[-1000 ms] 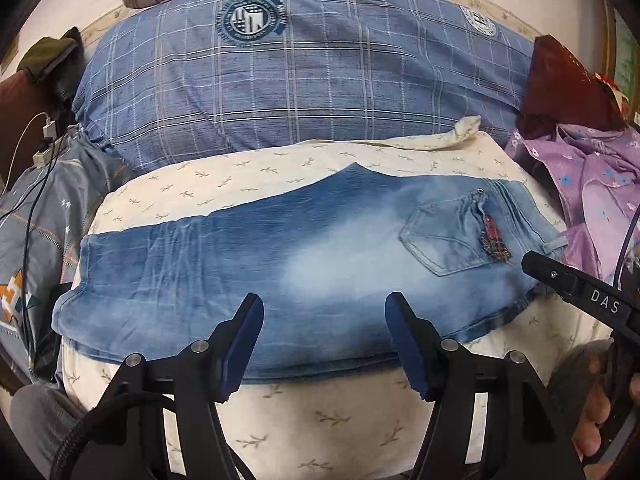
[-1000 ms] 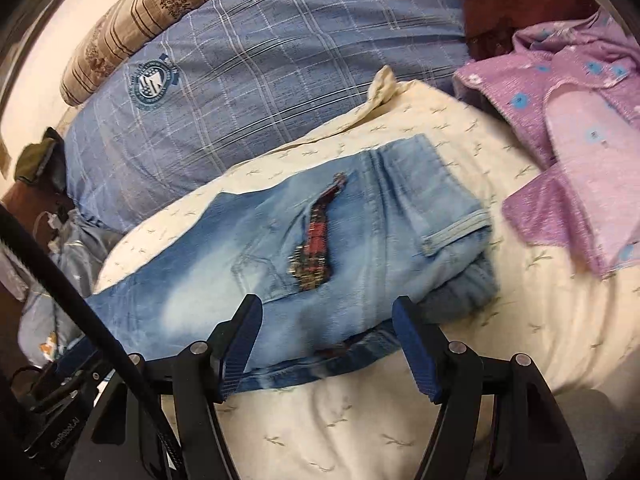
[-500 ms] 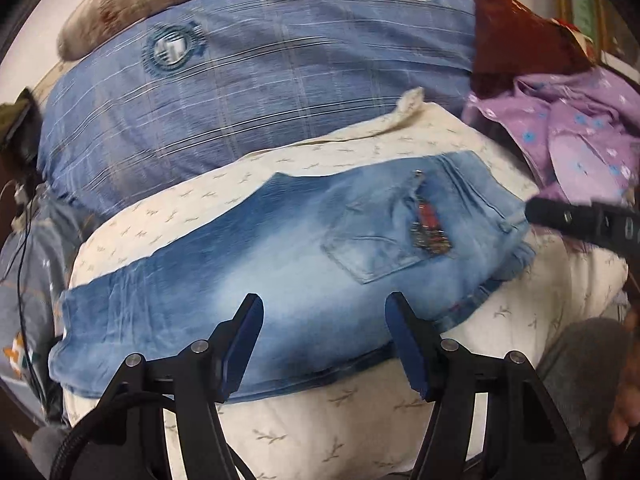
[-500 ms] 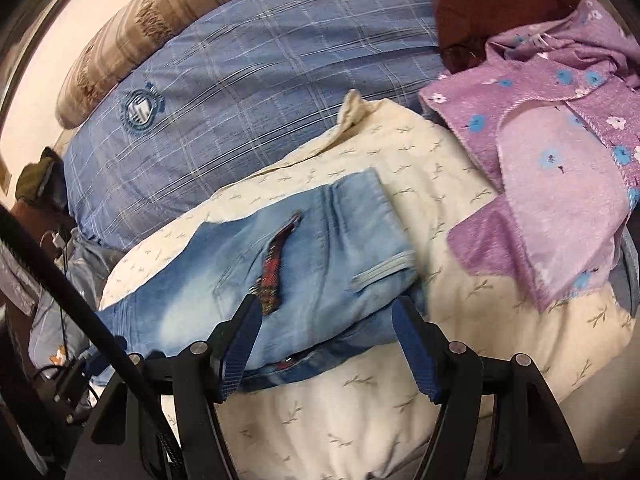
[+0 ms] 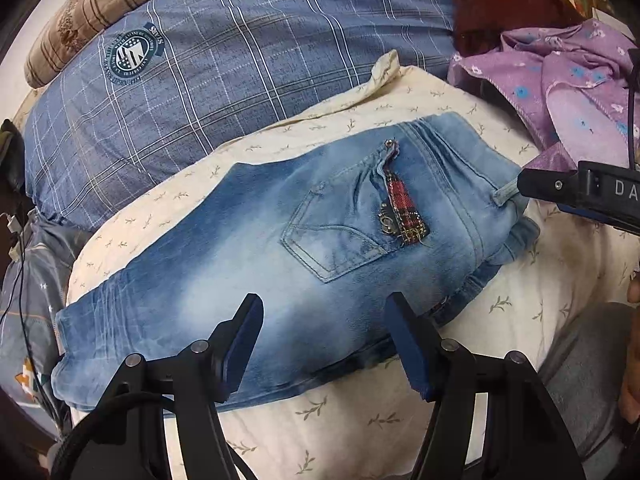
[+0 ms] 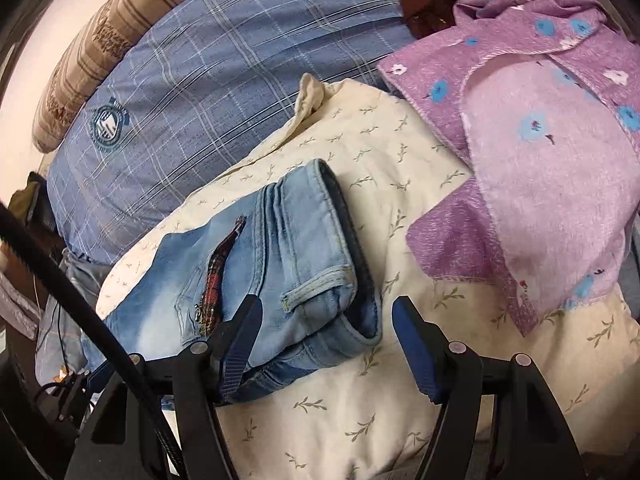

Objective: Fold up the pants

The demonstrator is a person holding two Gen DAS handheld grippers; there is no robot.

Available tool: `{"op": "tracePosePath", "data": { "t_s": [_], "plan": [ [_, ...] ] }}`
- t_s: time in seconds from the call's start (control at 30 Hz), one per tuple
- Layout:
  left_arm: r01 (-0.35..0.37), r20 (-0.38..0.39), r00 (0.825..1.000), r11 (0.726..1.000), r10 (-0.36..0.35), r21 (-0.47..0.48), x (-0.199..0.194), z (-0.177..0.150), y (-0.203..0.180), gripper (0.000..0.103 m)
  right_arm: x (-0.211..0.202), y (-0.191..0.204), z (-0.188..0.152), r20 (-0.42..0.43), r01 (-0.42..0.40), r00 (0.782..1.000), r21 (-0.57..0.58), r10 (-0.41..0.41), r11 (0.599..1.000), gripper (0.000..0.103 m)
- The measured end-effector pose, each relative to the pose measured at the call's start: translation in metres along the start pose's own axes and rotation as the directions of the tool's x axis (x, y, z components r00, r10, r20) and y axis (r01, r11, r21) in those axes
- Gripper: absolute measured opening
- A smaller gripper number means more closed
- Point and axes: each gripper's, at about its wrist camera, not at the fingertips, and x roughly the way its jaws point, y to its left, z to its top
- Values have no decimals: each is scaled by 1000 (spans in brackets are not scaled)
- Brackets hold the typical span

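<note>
Basically jeans (image 5: 248, 264) lie lengthwise left-right, waist right; both tools (image 5: 324, 344) (image 6: 326, 344) apart, empty.

1. A bed fills both views, its near part covered by a cream sheet printed with small olive sprigs (image 5: 360, 420).
2. Behind it lies a large blue plaid quilt with a round teal crest badge (image 5: 248, 52).
3. A brown and tan striped bolster pillow (image 6: 92, 52) rests along the quilt's far edge, against a pale plain wall (image 6: 28, 24).
4. A dark red velvety cushion (image 5: 504, 4) sits at the far right.
5. A crumpled purple fleece garment with blue flowers (image 6: 540, 152) lies on the sheet's right side.
6. At the left edge, thin cables (image 5: 16, 240) hang over grey fabric.
7. Lighting is soft, even and indoor.
</note>
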Motion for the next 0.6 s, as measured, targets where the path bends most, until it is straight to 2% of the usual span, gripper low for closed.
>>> {"op": "tracePosePath", "data": {
  "t_s": [0.3,0.43,0.53,0.6],
  "plan": [
    [-13,-19,1000,1000,13,17,11,2,-6,64,11,5,-3,-47,-17,999,-31,15,999,70],
    [19,-14,1000,999,-18,41,12,3,-9,64,11,-2,1,-53,-72,996,4,73,997,70],
    [57,4,998,994,-57,96,10,6,-19,64,15,-13,12,-69,-140,987,49,143,989,70],
    [95,17,995,984,-99,152,9,9,-32,64,20,-20,20,-78,-124,989,62,129,990,70]
  ]
}}
